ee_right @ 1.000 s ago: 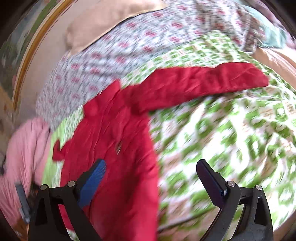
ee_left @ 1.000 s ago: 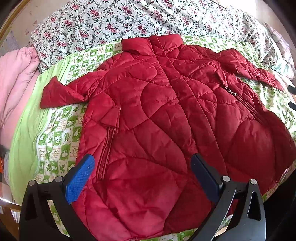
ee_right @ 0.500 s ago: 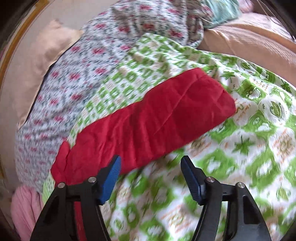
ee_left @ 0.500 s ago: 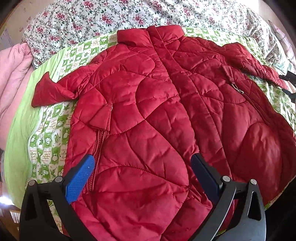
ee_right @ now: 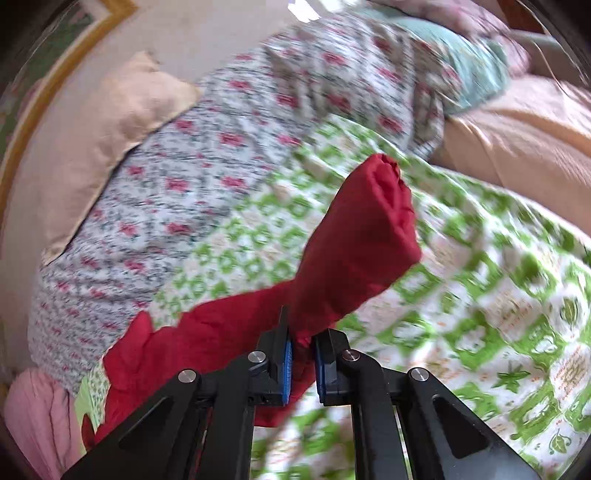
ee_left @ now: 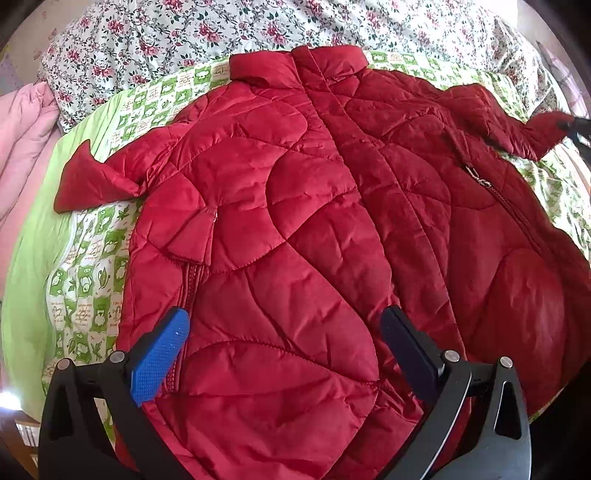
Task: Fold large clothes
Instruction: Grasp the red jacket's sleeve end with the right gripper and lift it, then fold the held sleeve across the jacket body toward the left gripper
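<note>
Now jacket sleeve [ee_right: 354,258] pinched between just-closed right tongs [ee_right: 303,354].

bed: green-checked sheet [ee_left: 85,280] | floral quilt [ee_left: 177,33] | pink blanket [ee_left: 22,140] | daylight

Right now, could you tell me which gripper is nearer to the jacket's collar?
Left, though neither is close. The left gripper hovers open over the hem, opposite the collar; the right gripper clamps the sleeve out sideways.
</note>
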{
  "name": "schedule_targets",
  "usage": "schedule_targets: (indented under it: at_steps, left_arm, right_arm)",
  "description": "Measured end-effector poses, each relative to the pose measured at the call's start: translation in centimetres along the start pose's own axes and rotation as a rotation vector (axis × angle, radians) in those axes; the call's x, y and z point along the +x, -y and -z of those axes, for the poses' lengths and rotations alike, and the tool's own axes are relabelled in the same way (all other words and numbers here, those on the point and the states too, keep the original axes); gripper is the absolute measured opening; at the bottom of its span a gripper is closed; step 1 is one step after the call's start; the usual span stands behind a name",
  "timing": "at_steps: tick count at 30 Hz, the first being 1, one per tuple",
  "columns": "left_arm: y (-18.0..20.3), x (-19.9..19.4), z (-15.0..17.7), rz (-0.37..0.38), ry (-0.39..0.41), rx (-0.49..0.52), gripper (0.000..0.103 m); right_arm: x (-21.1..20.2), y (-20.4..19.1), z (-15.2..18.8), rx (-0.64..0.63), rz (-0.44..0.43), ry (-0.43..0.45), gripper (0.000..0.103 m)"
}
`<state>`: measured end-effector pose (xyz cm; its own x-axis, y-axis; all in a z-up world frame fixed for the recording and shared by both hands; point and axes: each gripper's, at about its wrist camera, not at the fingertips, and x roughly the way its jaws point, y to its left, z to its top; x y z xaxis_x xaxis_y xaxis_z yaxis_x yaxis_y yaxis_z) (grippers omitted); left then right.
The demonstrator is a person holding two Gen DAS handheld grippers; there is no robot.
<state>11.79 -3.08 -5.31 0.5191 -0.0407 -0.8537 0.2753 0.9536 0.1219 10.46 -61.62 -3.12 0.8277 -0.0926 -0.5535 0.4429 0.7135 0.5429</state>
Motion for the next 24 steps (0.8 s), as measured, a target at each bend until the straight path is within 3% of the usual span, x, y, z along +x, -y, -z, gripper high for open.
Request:
schedule_targets:
  at_steps: [5, 12, 19, 24]
  left_arm:
    - [-1.2, -0.4, 0.0, 0.026, 0.011, -0.034, 0.103]
    - [-3.5, -1.5, 0.2, 0.055, 0.044, -0.084, 0.103]
    - [-7.6, -1.8, -0.4, 0.131, 0.069, -0.179, 0.103]
    - [-10.3, -1.8, -1.0, 0.165, 0.093, -0.234, 0.103]
  right_arm:
    - [-1.8, -7.4, 0.8, -0.135, -0.144, -0.003, 0.009]
    - [-0.1, -18.1, 5.4, -0.285, -0.325, -0.131, 0.009]
    - [3.2, -27.7, 12.6, -0.454, -0.434, -0.289, 0.008]
    - [6.6, -34.0, 18.5, -0.593, -0.432, -0.396, 0.008]
